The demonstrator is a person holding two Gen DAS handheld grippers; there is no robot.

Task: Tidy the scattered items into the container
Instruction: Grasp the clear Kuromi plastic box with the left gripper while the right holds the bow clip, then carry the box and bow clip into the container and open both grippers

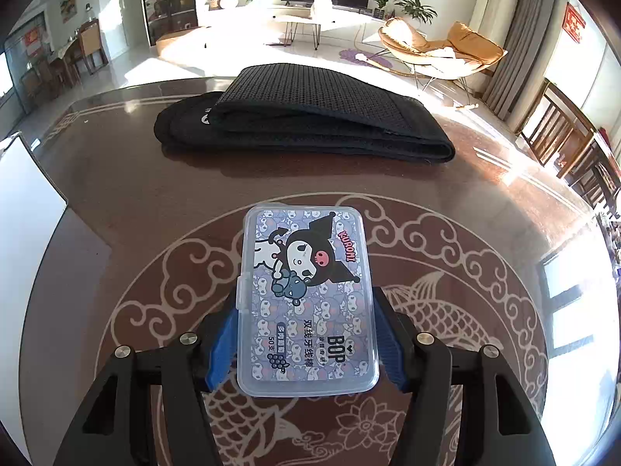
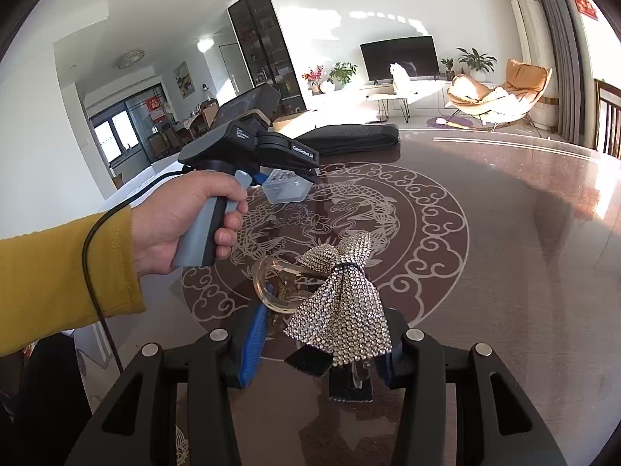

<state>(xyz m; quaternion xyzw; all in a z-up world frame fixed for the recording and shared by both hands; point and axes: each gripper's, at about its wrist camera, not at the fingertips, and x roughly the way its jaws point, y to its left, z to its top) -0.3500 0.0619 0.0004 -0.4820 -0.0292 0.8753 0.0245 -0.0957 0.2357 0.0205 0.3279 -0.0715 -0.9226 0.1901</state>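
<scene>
Gripping the floss-pick box (image 1: 306,303) by its slick sides, the left gripper (image 1: 306,334) risked dropping it short of the black pouch (image 1: 302,120); the right gripper (image 2: 318,345) pinched a rhinestone bow clip (image 2: 337,310) that might twist free.

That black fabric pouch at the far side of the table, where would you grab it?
By the near long edge of the black pouch, coming from the front and slightly above. It lies flat and folded in layers, and that edge is a thin rim facing the left tool, which is already shut on the plastic box.
</scene>
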